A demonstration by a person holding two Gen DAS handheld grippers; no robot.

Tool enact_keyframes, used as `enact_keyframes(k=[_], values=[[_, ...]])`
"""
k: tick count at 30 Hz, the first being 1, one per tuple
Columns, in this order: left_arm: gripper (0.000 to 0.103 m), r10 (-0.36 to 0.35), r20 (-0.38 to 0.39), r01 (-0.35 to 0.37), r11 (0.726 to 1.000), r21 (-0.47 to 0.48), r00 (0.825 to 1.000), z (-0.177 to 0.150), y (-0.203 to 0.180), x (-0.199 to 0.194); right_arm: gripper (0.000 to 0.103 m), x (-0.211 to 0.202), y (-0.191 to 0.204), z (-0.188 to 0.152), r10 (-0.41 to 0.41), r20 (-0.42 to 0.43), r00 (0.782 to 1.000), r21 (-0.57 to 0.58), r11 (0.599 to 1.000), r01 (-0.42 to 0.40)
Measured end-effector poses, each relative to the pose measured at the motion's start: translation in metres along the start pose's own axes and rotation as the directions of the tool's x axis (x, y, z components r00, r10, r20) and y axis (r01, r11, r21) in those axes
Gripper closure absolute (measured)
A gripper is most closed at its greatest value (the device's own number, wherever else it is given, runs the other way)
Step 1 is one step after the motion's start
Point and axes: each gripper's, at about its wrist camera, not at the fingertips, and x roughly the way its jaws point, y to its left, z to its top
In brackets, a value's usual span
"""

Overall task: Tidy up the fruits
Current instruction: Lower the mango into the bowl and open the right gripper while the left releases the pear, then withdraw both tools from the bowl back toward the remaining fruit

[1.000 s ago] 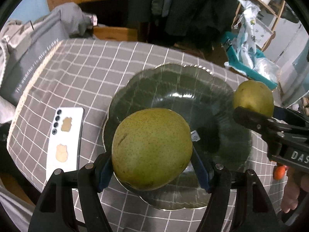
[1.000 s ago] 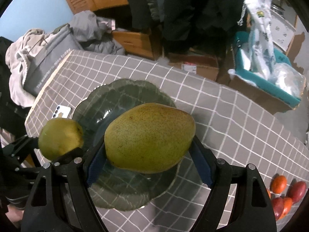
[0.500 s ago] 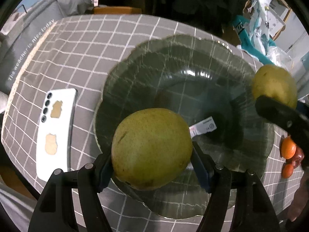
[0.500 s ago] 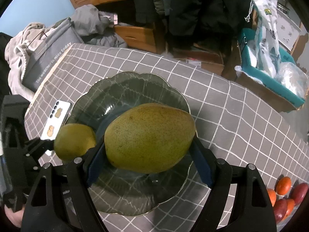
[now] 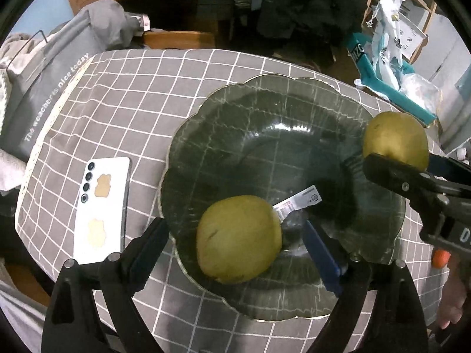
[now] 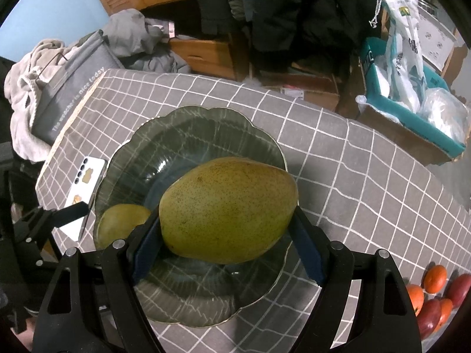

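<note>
2 mangoes (image 5: 238, 239) (image 6: 228, 210), 1 plate (image 5: 265, 111).

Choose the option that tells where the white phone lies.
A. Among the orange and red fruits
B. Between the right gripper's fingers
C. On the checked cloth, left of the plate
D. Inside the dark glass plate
C: the white phone lies flat on the checked cloth, left of the dark glass plate and clear of its rim.

mango (image 5: 238, 239) in dish (image 5: 265, 94) | phone (image 5: 101, 206) left of dish | dish on tablecloth (image 5: 126, 94)
</note>
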Motion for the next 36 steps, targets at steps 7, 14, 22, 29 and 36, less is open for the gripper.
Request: enact_keyframes(k=[7, 14, 22, 29, 36], values=[[0.01, 0.01, 0.009, -0.009, 0.999, -0.046, 1.0, -0.004, 0.011, -0.01, 0.021, 0.008, 0.001, -0.001, 0.009, -0.031, 0.999, 0.008, 1.0, -0.008], [0.01, 0.037, 0.038, -0.036, 0.998, -0.043, 0.999, -0.004, 0.014, -0.023, 0.021, 0.021, 0.004, -0.006, -0.01, -0.072, 0.997, -0.002, 1.0, 0.01], [0.01, 0.014, 0.054, -0.009, 0.996, -0.085, 0.998, -0.003, 0.024, -0.03, 0.021, 0.028, 0.005, -0.007, -0.032, -0.095, 0.995, -0.012, 0.999, 0.031], [0.01, 0.008, 0.06, -0.002, 0.995, -0.1, 0.998, -0.002, 0.025, -0.033, 0.015, 0.011, 0.009, -0.002, -0.023, -0.013, 1.0, -0.023, 0.999, 0.023], [0.01, -0.003, 0.079, 0.01, 0.995, -0.097, 0.997, 0.0, 0.02, -0.041, 0.015, -0.014, 0.005, 0.002, -0.051, 0.045, 0.998, -0.007, 0.999, 0.051]])
